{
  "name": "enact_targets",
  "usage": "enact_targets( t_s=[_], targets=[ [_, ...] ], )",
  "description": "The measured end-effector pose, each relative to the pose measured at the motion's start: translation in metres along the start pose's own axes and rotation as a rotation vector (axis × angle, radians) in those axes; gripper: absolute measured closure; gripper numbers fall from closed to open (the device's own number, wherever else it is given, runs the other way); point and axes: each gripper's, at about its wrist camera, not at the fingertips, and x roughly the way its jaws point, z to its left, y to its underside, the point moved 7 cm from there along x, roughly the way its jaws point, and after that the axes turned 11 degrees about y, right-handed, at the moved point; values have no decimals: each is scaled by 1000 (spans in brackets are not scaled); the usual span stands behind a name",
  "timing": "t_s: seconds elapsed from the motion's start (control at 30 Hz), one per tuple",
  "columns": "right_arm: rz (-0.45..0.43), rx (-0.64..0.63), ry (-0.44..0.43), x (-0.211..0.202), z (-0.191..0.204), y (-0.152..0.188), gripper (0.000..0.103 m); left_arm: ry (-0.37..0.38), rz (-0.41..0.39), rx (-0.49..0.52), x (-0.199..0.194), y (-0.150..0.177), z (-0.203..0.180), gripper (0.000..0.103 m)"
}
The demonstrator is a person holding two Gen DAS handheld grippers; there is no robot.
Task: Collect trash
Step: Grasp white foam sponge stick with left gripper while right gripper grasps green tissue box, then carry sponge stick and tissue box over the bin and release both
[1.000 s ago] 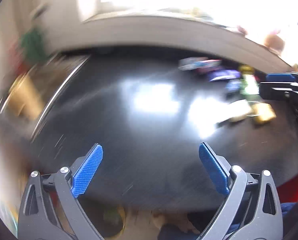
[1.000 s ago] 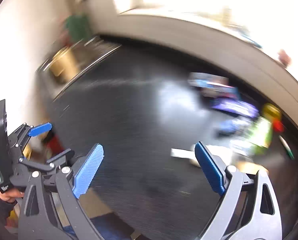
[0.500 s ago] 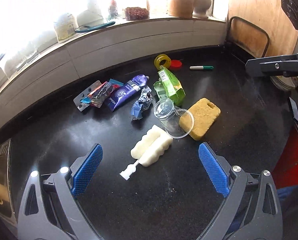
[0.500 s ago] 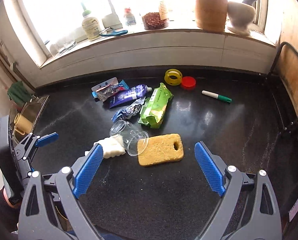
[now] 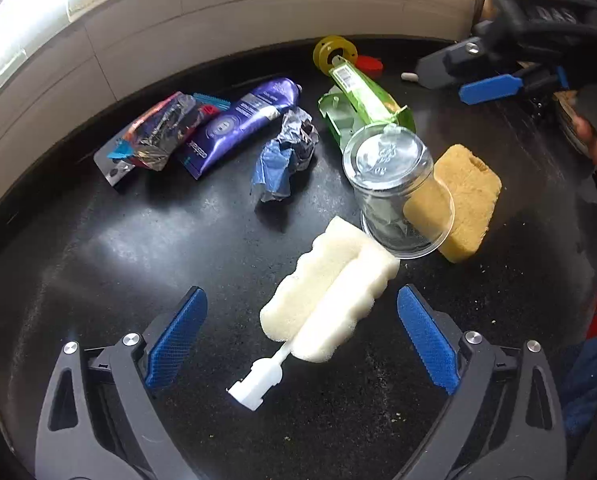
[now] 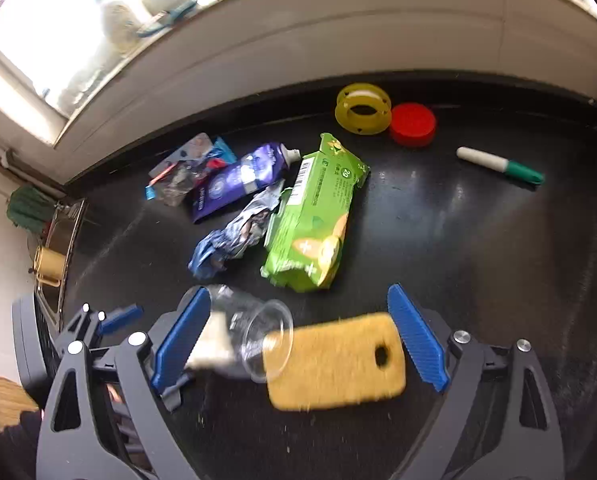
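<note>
Yellow sponge (image 6: pixel 334 364) btwn wide right gripper (image 6: pixel 298 338) jaws — untouched

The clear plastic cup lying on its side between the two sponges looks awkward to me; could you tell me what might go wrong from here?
1. The clear plastic cup leans on the yellow sponge. The right hand-held gripper, jaws open and just narrowing, frames both, so it may pinch the sponge and send the cup rolling.
2. The left hand-held gripper, open, brackets the white foam sponge, which seems to touch the cup; lifting it may nudge the cup.
</note>
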Motion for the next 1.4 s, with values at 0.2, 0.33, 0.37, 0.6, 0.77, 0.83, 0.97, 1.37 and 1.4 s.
enact_targets(
  t_s=[0.2, 0.33, 0.37, 0.6, 0.77, 0.83, 0.97, 1.37, 1.4],
  targets=[
    [115, 60, -25, 62, -4, -20, 25, 40, 31, 29, 26, 3, -1, 22],
    [140, 73, -67, 70, -1, -20, 53, 46, 40, 37, 27, -1, -3, 51],
    [136, 68, -60, 69, -1, -20, 53, 44, 43, 30, 26, -3, -3, 56],
    [31, 3, -28, 27, 4, -19, 56, 3, 4, -81, -9, -21, 5, 66],
    [-37, -64, 14, -15, 10, -10, 57, -49, -34, -222, -48, -32, 18, 67],
    [-61, -103, 35, -33, 15, -1, 57, -72, -43, -273, -59, -33, 17, 67],
    [-94, -145, 47, -60, 22, 19, 57, -130, -55, -337, -79, -34, 18, 67],
    [-125, -184, 61, -92, 31, 66, 57, -153, -45, -344, -101, -22, -3, 67],
    [-127, -185, 63, -94, 31, 68, 57, -155, -44, -347, -102, -20, -4, 67]
  ],
)
